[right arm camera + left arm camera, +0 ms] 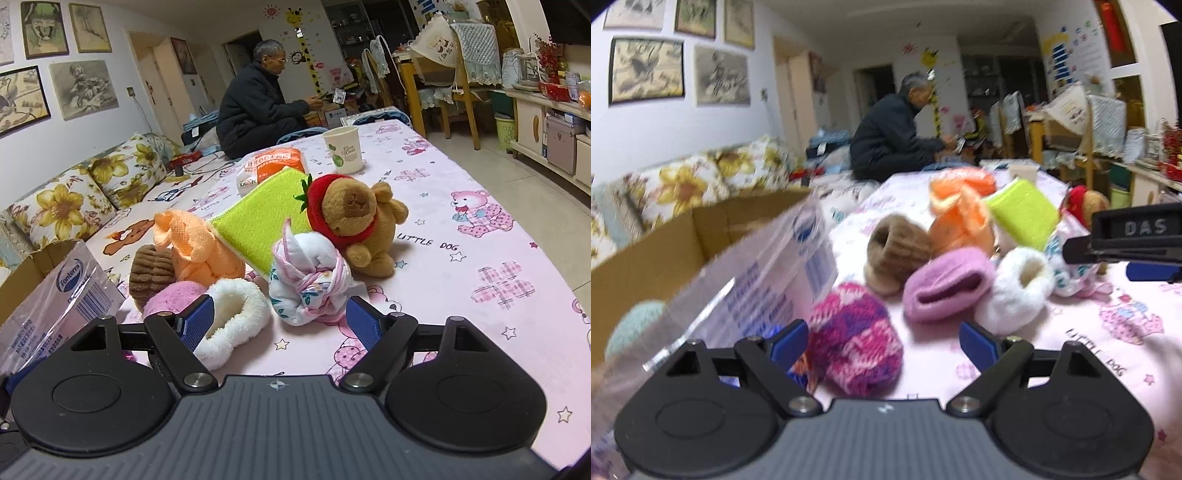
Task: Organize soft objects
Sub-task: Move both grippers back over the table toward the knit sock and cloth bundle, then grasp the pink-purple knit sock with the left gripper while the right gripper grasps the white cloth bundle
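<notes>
Soft things lay clustered on the pink cartoon-print tabletop (480, 177). At the bottom of the left wrist view, the left gripper (882, 339) had its blue-padded fingers (790, 341) spread wide, with a pink-and-purple knitted pouch (855, 338) lying between them, close to the left pad (contact could not be told). Just beyond, mid-frame, sat a lilac fleece cuff (947, 284), a brown ribbed knit cuff (895, 253) and a white fluffy cuff (1015, 286), bunched together. A clear printed plastic bag (757, 280) leaned over a cardboard box (665, 254) at the left. In the right wrist view, the right gripper (279, 319) was likewise wide apart, holding nothing, framing a knotted white floral cloth (310, 284) in the centre; behind it sat a brown plush bear in a red strawberry hood (354, 218), a lime-green sponge cloth (258, 221) and a peach knotted towel (199, 243).
</notes>
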